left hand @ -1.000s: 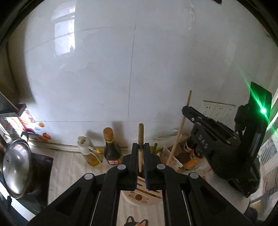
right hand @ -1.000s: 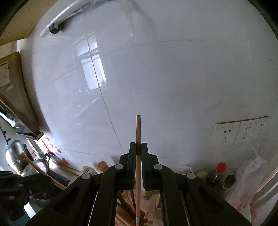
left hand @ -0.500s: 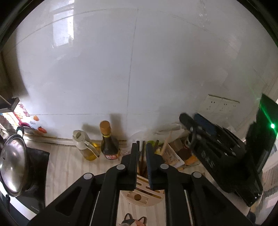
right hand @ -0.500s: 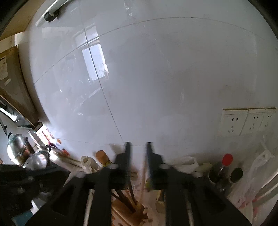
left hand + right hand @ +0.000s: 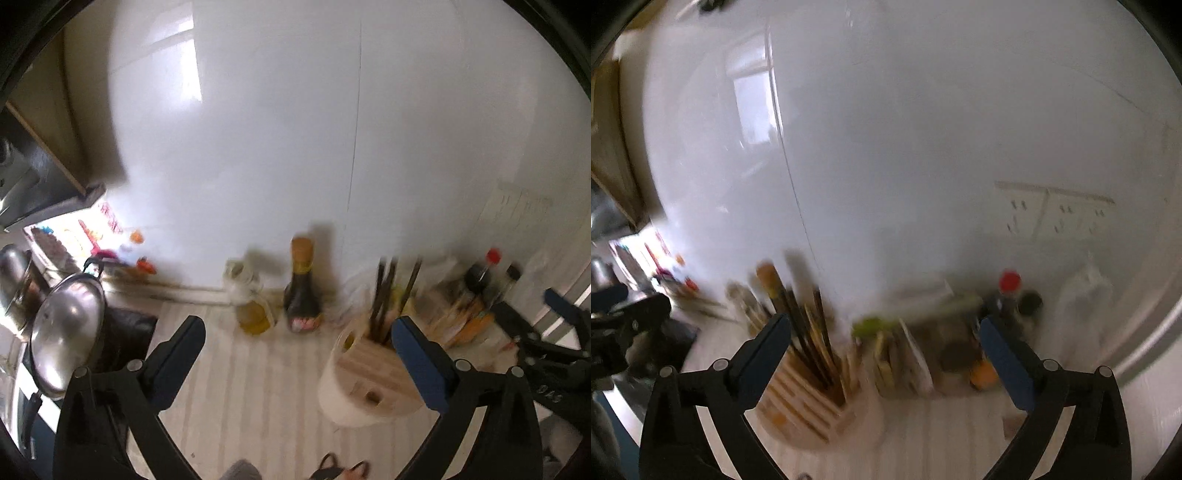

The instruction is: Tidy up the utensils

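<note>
One wooden utensil holder (image 5: 373, 373) stands on the counter, with about three dark sticks (image 5: 384, 295) standing in it in the left view; blur makes the exact number unsure. Two bottles stand just left of it: one dark bottle (image 5: 301, 291) and one bottle of yellow oil (image 5: 253, 302). Two more bottles with caps, one red (image 5: 1010, 282) and one black (image 5: 1028, 301), stand at the right. Three wall sockets (image 5: 1058, 216) sit in a row. One steel pot lid (image 5: 64, 328) shows at the left. Two grippers appear, the left gripper (image 5: 297, 330) and the right gripper (image 5: 884, 326), each with two fingers spread wide.
</note>
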Demonstrator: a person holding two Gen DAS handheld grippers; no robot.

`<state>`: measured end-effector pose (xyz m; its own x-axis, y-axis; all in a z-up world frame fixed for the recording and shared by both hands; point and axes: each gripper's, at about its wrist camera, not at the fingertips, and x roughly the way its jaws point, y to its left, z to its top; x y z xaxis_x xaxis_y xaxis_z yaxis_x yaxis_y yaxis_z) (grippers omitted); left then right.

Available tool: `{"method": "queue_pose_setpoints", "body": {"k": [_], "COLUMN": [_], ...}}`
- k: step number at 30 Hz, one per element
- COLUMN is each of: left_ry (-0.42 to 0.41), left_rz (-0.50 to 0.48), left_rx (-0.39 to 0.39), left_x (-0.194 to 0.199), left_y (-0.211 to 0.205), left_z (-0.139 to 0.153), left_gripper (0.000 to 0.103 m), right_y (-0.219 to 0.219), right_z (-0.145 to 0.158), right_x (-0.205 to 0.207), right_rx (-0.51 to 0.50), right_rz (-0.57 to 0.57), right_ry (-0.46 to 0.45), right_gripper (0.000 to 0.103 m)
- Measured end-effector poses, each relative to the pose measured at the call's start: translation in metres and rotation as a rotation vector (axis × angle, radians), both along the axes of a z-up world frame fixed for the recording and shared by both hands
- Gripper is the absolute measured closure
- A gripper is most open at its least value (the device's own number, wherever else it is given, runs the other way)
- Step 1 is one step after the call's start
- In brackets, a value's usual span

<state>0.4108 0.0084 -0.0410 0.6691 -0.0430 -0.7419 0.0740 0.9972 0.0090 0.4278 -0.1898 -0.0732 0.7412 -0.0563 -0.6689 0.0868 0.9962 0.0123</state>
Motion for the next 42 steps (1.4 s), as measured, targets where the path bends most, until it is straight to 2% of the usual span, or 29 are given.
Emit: {"method": "queue_pose_setpoints", "body": {"k": [3,6,12,17,25,30,34,42], "left_ry": [0.047,0.057,0.031,-0.022,-0.102,-0.118,-0.111,-0.164], "left_rz": [-0.010,-0.008,-0.017,-0.032,-0.011,0.035,0.055,0.055], "left_rx": [0.013,0.015,-0.006,-0.004,0.020,0.040,0.017,0.005], "left_x": [-0.010,-0.019,-0.040,-0.067,-0.137,-0.190,-0.236,-0.297], "left_y": [0.001,0.002,0.003,0.005,0.004,0.007,0.014,0.022], "left_z": [-0.025,-0.039,-0.035,-0.024,0.006,0.018,0.028,0.060], "left_gripper": [0.000,0.000,0.000,0.000,0.000,0.000,0.000,0.000], "right_y": [0.006,0.008,0.011,0.013,0.024,0.029,0.032,0.043], "right_z": [-0.023,-0.034,-0.034,-0.021,0.015,0.041,0.058,0.092], "right_x": [-0.017,-0.029,-0.062,-0.094,-0.164,-0.221,-0.266,-0.338], "right_rx": [-0.033,-0.043,-0.059,-0.075,-0.102,-0.101,-0.108,-0.105], "right_rz": [-0.040,-0.064,-0.119,-0.155,-0.146,-0.104,-0.085,-0.077], "right_ry": [0.046,0.067,0.063,0.024,-0.070,-0.120,-0.142,-0.169], "right_gripper": [0.000,0.000,0.000,0.000,0.000,0.000,0.000,0.000]}}
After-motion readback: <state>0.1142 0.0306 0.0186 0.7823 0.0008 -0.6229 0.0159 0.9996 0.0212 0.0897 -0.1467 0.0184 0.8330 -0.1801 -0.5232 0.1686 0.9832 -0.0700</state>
